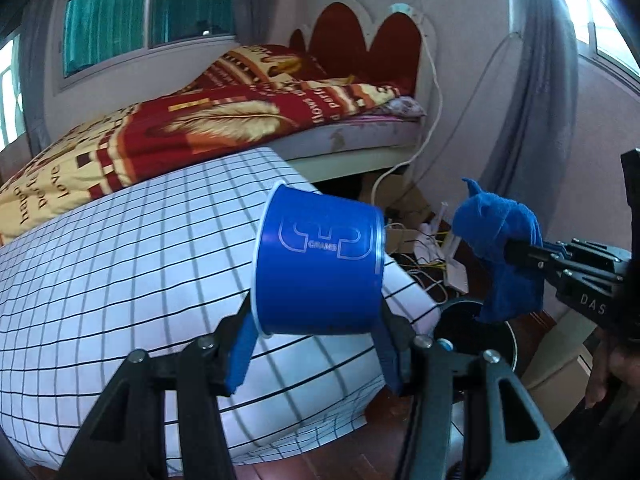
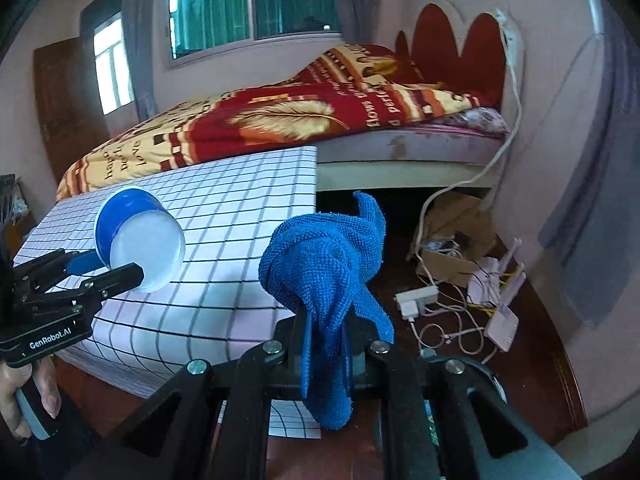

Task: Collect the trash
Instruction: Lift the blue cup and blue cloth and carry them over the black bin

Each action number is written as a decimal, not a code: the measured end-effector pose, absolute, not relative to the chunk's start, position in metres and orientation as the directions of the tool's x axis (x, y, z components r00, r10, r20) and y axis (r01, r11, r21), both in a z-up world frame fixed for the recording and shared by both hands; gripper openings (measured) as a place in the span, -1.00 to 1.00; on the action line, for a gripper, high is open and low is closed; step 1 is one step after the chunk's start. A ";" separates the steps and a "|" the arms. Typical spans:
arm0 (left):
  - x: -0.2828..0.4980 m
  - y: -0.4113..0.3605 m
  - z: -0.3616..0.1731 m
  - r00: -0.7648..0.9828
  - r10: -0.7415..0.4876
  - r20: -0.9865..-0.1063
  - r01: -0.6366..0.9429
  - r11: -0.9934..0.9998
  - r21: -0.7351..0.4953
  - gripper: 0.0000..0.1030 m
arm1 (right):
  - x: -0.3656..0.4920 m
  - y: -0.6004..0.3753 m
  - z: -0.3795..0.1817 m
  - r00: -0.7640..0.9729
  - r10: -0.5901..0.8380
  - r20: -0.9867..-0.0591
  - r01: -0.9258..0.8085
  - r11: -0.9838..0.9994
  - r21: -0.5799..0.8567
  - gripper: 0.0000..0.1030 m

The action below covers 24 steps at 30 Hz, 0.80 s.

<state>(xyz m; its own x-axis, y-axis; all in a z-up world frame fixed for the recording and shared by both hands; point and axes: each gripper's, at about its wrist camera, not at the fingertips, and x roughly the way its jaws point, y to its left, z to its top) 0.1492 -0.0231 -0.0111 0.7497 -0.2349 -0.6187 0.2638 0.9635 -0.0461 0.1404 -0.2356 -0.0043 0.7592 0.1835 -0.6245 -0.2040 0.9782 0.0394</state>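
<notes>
Blue plastic cup (image 1: 320,264) sits clamped in left tool (image 1: 316,354), tipped on its side w/ white rim toward the left pad and base toward the right; white lettering on the wall reads upside down. From right wrist view the same cup (image 2: 140,238) shows its pale inside, held above the white grid-lined surface (image 2: 224,232), not touching it. Right tool (image 2: 326,360) is closed on a blue microfibre cloth (image 2: 324,276), bunched up in front of the pads w/ one end hanging down between them. In left wrist view the cloth (image 1: 500,248) hangs off to the right of the cup, near but apart, above a dark round bin (image 1: 476,332) that's only partly visible past the surface edge (image 1: 120,280). Bed w/ red-and-yellow blanket (image 2: 280,120) lies behind the surface. Cables, a power strip (image 2: 416,298) and a cardboard box (image 2: 448,256) lie on the floor by the bed.
</notes>
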 end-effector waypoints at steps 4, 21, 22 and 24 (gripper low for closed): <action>0.147 -0.040 -0.015 0.738 -0.261 -0.623 0.298 0.953 -0.048 0.04 | 0.135 -0.256 -0.009 0.759 0.158 -0.632 -0.171 0.984 0.040 -0.75; 0.148 -0.134 -0.036 0.648 -0.380 -0.661 0.463 0.885 -0.054 0.04 | 0.109 -0.346 -0.035 0.747 0.052 -0.663 -0.019 0.998 0.057 -0.75; 0.148 -0.138 -0.037 0.643 -0.385 -0.662 0.470 0.881 -0.055 0.04 | 0.107 -0.351 -0.037 0.745 0.045 -0.666 -0.010 0.998 0.057 -0.75; 0.148 -0.149 -0.042 0.626 -0.401 -0.669 0.492 0.869 -0.060 0.04 | 0.103 -0.362 -0.041 0.738 0.031 -0.674 0.009 0.998 0.056 -0.75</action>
